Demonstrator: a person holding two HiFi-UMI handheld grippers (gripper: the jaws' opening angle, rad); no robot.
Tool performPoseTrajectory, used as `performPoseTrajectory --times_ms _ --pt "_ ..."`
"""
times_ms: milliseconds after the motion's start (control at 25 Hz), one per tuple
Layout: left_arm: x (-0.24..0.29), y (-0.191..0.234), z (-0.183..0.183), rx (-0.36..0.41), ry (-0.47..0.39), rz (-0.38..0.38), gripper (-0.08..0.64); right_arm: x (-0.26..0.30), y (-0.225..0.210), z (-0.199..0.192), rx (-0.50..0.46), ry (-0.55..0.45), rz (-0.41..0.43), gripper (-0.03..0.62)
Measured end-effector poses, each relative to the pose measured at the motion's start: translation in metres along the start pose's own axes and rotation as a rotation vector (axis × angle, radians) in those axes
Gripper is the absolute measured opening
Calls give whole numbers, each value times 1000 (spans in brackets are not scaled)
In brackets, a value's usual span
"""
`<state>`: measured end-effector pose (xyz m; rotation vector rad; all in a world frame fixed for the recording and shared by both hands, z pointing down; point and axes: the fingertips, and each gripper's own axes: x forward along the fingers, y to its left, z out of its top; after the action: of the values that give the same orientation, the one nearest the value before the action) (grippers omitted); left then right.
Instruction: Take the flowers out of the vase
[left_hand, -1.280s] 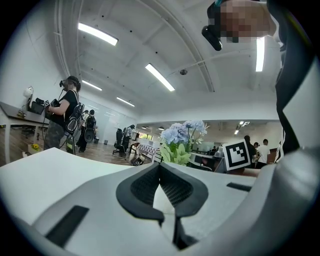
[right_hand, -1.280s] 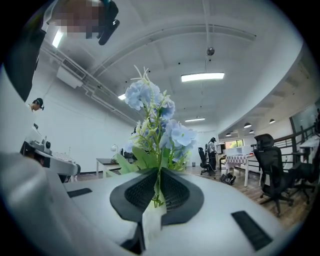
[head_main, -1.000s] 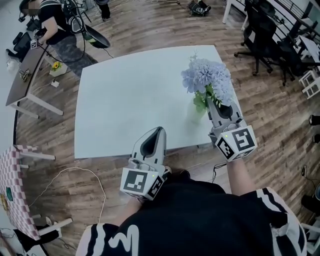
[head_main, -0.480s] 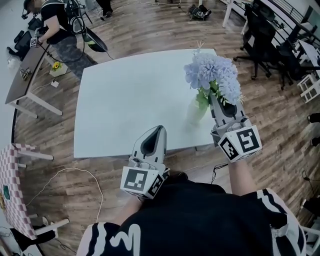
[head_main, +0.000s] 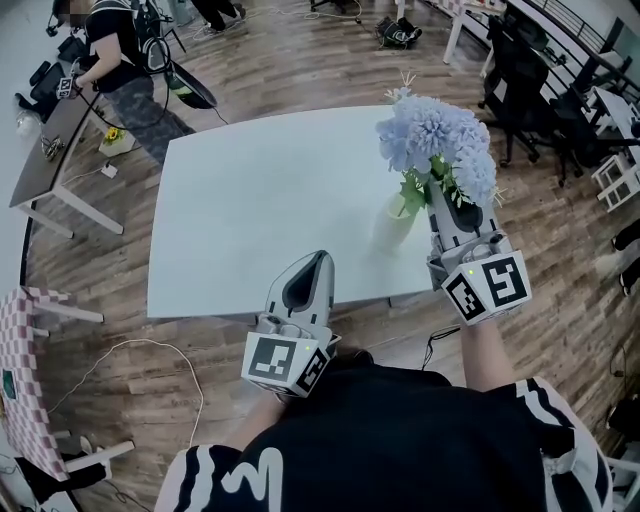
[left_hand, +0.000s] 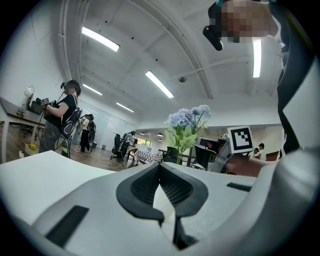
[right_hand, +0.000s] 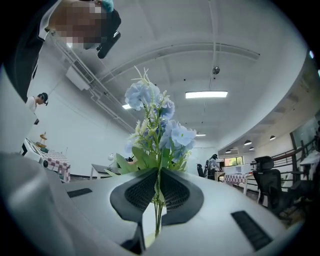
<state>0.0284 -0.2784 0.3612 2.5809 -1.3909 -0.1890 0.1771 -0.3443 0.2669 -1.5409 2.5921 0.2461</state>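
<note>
Flowers (head_main: 435, 150): stems upright, blooms uppermost, pinched just above the mouth of the vase (head_main: 392, 228) by the closed jaws of the right gripper (head_main: 436, 190). Withdrawal is judged to run straight up along the stems. The left gripper (head_main: 316, 262), closed on nothing, is held well apart at the near edge of the table (head_main: 230, 200).

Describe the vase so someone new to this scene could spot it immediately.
On the big white table, look near the edge closest to the person, on their right. The vase is the small pale vessel just below the blue flowers, and the only thing standing on the tabletop.
</note>
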Motion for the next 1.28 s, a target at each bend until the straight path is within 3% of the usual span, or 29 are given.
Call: performPoseTrajectory --times_ms 440,760,1280 --pt "-9 9 2 -12 -22 -2 5 0 9 31 -4 -59 -4 29" --pt "-7 7 7 -22 -32 -13 5 -1 14 43 -123 -47 -27 29" --pt "-22 18 11 -23 -48 13 5 3 37 67 -88 -96 8 29"
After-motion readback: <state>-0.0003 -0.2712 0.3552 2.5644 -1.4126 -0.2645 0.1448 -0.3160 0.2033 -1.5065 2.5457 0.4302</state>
